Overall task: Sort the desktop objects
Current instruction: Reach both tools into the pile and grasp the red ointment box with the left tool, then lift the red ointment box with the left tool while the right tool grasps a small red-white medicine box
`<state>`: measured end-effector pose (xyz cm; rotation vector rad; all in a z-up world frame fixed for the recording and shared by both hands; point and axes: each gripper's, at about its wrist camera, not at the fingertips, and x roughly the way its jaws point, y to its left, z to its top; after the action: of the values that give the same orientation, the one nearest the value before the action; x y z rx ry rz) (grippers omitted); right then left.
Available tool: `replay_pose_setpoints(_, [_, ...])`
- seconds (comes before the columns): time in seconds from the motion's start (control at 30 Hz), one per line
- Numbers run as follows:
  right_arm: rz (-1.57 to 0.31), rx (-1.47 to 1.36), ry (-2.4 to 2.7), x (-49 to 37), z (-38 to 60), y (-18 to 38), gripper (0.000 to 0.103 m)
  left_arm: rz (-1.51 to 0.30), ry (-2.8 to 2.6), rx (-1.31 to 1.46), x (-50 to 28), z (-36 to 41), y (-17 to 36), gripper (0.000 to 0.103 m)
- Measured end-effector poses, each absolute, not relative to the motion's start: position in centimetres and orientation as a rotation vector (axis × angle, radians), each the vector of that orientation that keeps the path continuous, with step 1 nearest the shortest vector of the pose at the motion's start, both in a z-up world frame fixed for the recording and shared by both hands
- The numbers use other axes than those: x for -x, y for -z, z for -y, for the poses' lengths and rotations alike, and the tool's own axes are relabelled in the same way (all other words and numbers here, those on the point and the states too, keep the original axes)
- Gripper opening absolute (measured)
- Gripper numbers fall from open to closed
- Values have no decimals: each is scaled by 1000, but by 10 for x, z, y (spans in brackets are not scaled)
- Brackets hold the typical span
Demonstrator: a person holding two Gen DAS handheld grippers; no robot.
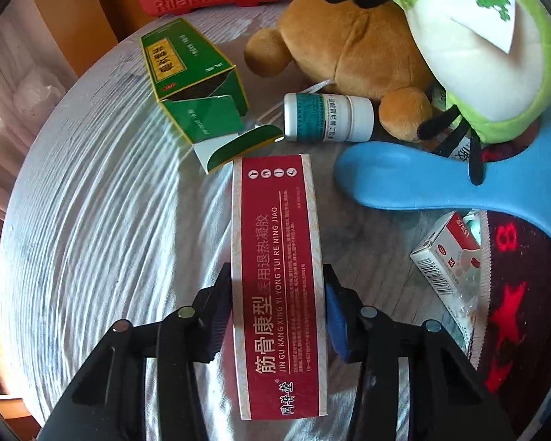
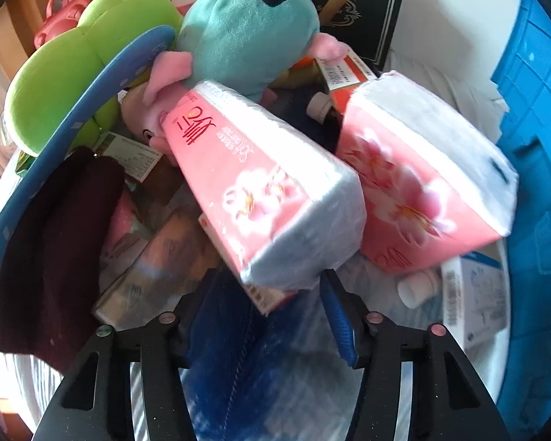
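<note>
Medicine boxes lie loose on your side of the desk, and your left gripper (image 1: 279, 316) has the long red box (image 1: 277, 283) between its fingers, crosswise to its length and toward its near end. Both pads sit against the long edges, so I read this as a grip about half-closed on the box, though the frame does not prove how firmly it is pressed. That narrow-side hold makes sense: the box lies flat on the pale cloth (image 1: 92, 239), and its width is the only span the jaws can take.

Beyond it, an open green box (image 1: 198, 84) and a white bottle (image 1: 327, 117) lie on their sides, near the brown plush bear (image 1: 352, 40).

Your right gripper (image 2: 264, 316) points steeply down into the crowded blue basket (image 2: 55, 147). A pink tissue pack (image 2: 264, 198) leans with its lower end between the fingers; the picture is blurred, and I cannot tell whether the pads touch it. A second pink pack (image 2: 422, 183) leans just beside it, under a teal plush toy (image 2: 246, 33). Probably you are reaching for the tissue pack, since it sits on top.
</note>
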<state>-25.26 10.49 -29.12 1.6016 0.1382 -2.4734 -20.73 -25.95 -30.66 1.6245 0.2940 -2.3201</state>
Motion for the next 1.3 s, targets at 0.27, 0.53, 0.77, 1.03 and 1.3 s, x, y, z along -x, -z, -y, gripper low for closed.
replay_pose_setpoints(0.27, [-37,-1600,2457,238,-124,287,26,-254,2303,-1610,209,243,295,44])
replay_pose_setpoints(0.53, [-4,-1519,2491,188,-134,253,17,-197,2378,-1478,156,218,239,44])
replay_pose_setpoints(0.77, [4,-1348,2588,139,-142,207,17,-158,2507,-1306,124,214,188,44])
replay_pose_setpoints(1.03, [34,-1081,2722,90,-145,147,17,-108,2707,-1159,88,163,125,44])
replay_pose_setpoints(1.3, [71,-786,2890,28,-188,72,17,-17,2928,-1044,69,61,67,44])
